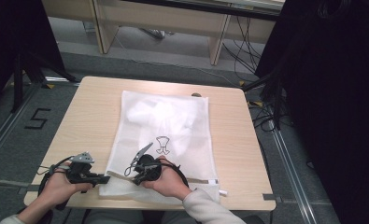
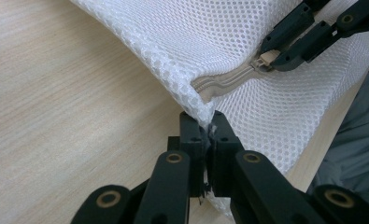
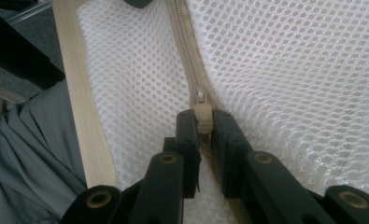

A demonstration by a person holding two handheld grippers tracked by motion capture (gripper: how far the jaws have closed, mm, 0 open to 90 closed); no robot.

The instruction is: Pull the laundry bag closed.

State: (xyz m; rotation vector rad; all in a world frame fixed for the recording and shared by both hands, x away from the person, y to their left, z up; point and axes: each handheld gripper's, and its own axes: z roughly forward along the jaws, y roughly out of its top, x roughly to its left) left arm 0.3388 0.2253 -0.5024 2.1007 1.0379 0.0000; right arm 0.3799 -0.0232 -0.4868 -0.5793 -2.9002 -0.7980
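Lower centre of the high view: the left gripper (image 2: 209, 135) pinches the mesh bag (image 1: 163, 135) corner while the right gripper (image 3: 202, 123) clamps the zipper pull (image 3: 201, 116); keeping the mesh taut should help the slider run straight.

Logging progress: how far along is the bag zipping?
Done: white laundry sits inside the mesh bag, flat on the table. In hand: left gripper pinches the bag's corner, right gripper clamps the zipper pull. Left: pulling the zipper along; which way closes it is unclear.
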